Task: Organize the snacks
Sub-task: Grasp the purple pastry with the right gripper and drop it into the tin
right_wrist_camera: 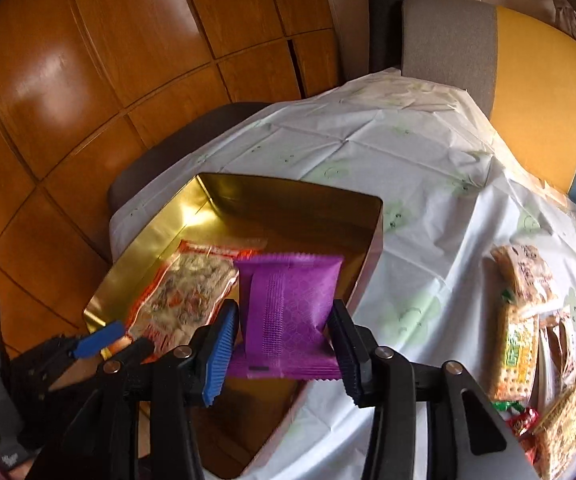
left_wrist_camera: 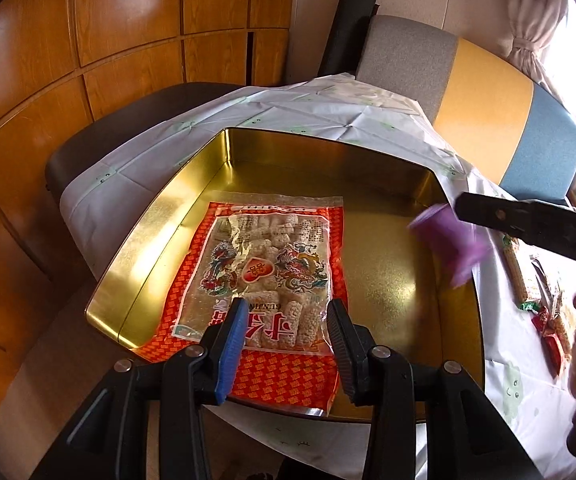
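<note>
The right claw (right_wrist_camera: 284, 344) gripped a purple packet (right_wrist_camera: 288, 312) above the gold tin (right_wrist_camera: 296, 196); the left wrist view showed it only as a blur at right. The left claw (left_wrist_camera: 286, 320) stood released over the red snack bag (left_wrist_camera: 264, 276) in the tin. Only the right wrist view showed cracker packs (right_wrist_camera: 520, 344) clearly, lower right on the counter (right_wrist_camera: 408, 168).

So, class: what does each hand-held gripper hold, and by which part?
Right hand-held gripper: crinkly purple foil snack packet, gripped across its lower half. Left hand-held gripper: nothing.

Glossy gold metal tin (left_wrist_camera: 160, 216); crinkly clear-and-red plastic snack bag (left_wrist_camera: 264, 272); matt purple foil packet (right_wrist_camera: 288, 304); creased plastic tablecloth (right_wrist_camera: 408, 184); polished wood panelling (right_wrist_camera: 88, 60), upper left.
</note>
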The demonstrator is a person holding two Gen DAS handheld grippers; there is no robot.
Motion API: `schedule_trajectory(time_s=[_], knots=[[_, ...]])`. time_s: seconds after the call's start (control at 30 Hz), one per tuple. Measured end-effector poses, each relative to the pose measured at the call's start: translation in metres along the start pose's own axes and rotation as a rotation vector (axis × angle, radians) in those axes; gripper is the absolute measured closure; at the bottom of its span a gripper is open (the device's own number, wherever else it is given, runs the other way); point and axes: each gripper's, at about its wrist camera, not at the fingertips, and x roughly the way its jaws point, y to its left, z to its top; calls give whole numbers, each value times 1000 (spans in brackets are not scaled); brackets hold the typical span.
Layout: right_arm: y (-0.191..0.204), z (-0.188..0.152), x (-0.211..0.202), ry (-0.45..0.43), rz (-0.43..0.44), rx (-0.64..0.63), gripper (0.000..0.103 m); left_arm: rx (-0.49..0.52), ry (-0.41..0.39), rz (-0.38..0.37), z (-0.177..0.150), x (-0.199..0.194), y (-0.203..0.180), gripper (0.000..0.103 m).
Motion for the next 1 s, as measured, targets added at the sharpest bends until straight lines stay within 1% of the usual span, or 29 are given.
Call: schedule_trajectory(time_s=[0.1,0.27,0.47,0.67,0.77,1.0], knots=[[2,7,13,19,-36,7,53,1,-5,-1,0,0,0,61],[-1,-10,11,43,-44,6,53,2,3,2,-2,4,0,61],[-10,-38,-6,41,-66,-6,53,21,10,6,-3,3,-7,61],[-18,-59,-28,19,-107,-38,53,57,-6,19,-4,-3,-17,61],[-24,-66,-37,15,-135,-54,53,76,-15,17,-5,-7,-23,57],[-50,-82,-63,14,-216,-80,53,124,-18,7,-5,-12,-42,55]])
